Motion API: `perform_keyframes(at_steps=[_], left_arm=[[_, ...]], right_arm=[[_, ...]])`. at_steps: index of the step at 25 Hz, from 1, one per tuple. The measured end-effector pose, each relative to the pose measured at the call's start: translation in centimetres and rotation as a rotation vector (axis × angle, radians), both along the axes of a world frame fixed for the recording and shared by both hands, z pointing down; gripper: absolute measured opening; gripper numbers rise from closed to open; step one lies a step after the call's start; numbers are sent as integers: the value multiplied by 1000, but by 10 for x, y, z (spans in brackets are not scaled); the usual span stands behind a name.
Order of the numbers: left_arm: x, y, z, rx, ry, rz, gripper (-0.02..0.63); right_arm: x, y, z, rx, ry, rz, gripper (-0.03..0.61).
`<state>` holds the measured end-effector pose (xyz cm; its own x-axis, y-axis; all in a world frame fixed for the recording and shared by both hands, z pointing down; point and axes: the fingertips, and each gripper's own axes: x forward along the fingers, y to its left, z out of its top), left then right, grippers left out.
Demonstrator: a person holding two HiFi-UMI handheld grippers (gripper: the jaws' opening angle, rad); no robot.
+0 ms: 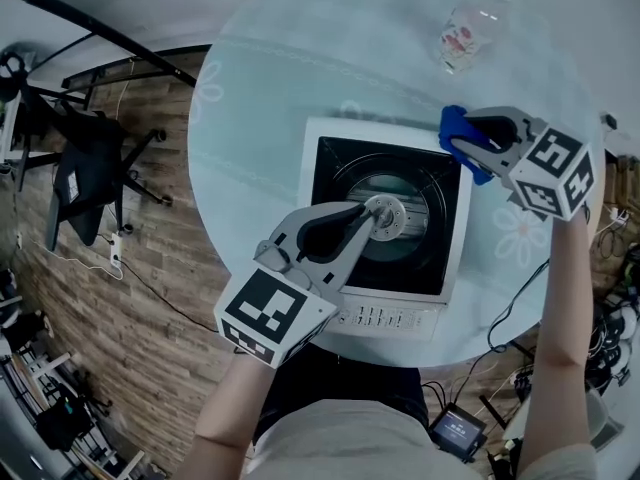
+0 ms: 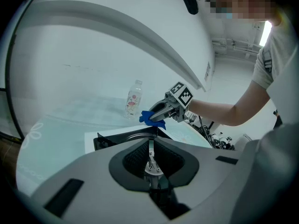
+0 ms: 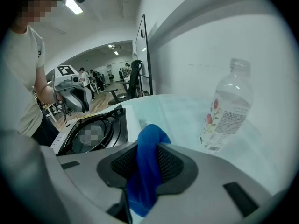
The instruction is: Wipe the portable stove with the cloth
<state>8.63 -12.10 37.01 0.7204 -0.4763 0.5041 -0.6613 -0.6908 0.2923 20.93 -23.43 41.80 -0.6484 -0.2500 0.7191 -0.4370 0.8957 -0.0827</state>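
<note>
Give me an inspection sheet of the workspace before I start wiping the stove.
Surface: round table under a pale flower-print cover.
Job's things: portable stove near the person's edge, controls toward them; blue cloth held at its far right corner.
Clutter: one clear plastic bottle, upright, beyond the stove.
Grippers: left tool shut on the stove's metal burner head; right tool shut on the cloth.
Cables: cable on the floor at the table's right; power strip with its lead on the floor at left.
Surroundings: wood floor; office chair at left; small screened device near the person.
</note>
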Motion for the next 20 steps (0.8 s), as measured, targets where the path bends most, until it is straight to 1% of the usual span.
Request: perform_keyframes(at_steps=[9, 15, 20], left_arm=[[-4, 12, -1, 3, 8, 31, 48], [-7, 20, -4, 2, 18, 56, 48], [-6, 30, -6, 3, 22, 91, 48]], right_arm=[[17, 3, -1, 47, -27, 175, 123], [26, 9, -1, 64, -8, 276, 123], [31, 22, -2, 79, 23, 330, 123]])
